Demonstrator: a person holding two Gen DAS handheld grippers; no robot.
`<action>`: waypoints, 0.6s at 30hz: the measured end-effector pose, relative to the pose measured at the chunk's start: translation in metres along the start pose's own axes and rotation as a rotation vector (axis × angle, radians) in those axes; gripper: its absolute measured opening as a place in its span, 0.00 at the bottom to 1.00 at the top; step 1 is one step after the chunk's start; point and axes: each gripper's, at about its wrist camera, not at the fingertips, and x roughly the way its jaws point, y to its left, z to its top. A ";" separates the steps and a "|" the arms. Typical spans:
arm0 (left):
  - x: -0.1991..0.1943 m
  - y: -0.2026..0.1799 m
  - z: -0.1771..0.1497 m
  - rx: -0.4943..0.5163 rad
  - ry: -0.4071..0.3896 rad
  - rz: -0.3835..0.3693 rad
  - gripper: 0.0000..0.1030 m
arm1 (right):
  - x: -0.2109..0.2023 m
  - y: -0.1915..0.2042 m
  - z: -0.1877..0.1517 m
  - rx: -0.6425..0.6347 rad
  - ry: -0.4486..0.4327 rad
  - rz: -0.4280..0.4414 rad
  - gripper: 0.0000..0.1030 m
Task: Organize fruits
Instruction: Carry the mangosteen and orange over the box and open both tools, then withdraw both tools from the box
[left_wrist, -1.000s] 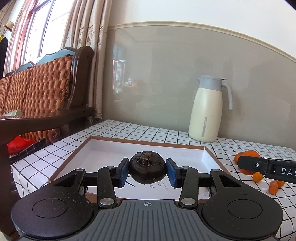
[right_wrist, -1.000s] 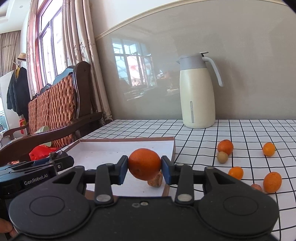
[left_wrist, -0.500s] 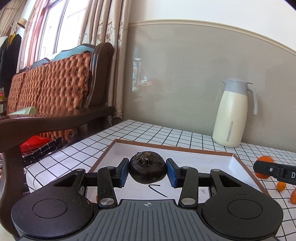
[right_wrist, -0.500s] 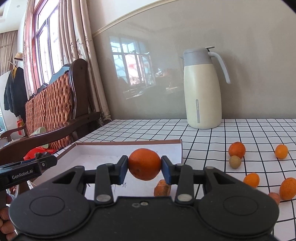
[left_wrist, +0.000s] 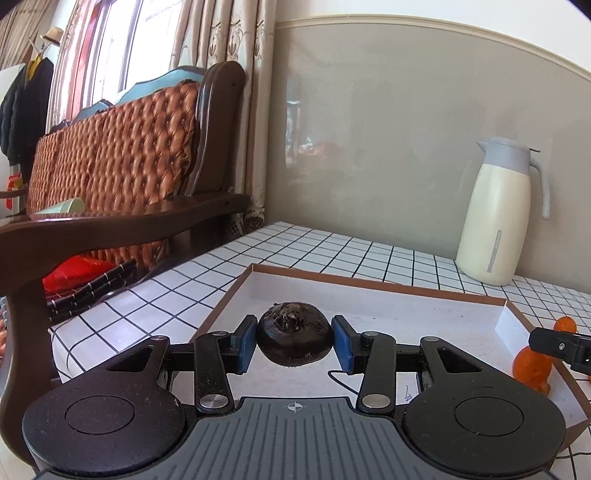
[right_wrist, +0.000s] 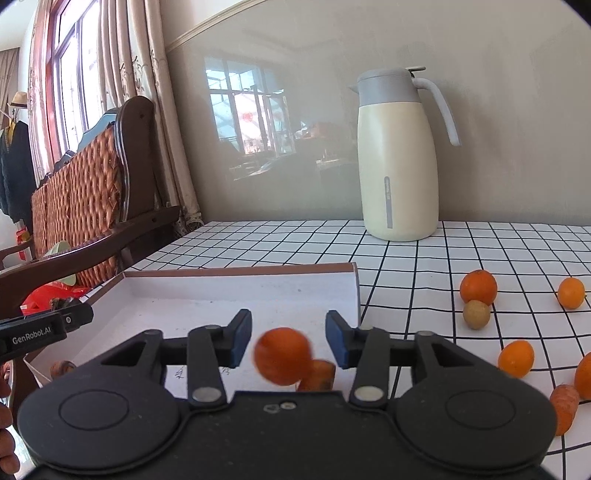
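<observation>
Now right gripper (right_wrist: 288, 341) jaws opening, orange (right_wrist: 282, 356) loose between them, above tray (right_wrist: 240, 291). Left gripper (left_wrist: 294, 341) clamps dark fruit (left_wrist: 293, 334) over tray's near-left part.

At the upper left of my view, daylight came through a tall window (right_wrist: 70, 74) hung with patterned curtains (right_wrist: 147, 92). A dark wooden bench (left_wrist: 122, 162) with an orange tufted back stood left, before a glossy grey wall (left_wrist: 388, 147).
</observation>
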 end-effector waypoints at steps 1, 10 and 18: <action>0.002 0.002 0.000 -0.020 0.004 0.001 0.43 | -0.002 -0.001 0.000 0.005 -0.021 -0.002 0.75; -0.018 -0.002 0.002 -0.012 -0.085 0.064 1.00 | -0.038 -0.018 0.012 0.092 -0.186 0.027 0.94; -0.025 -0.006 0.001 0.002 -0.081 0.051 1.00 | -0.044 -0.028 0.012 0.118 -0.191 0.025 0.94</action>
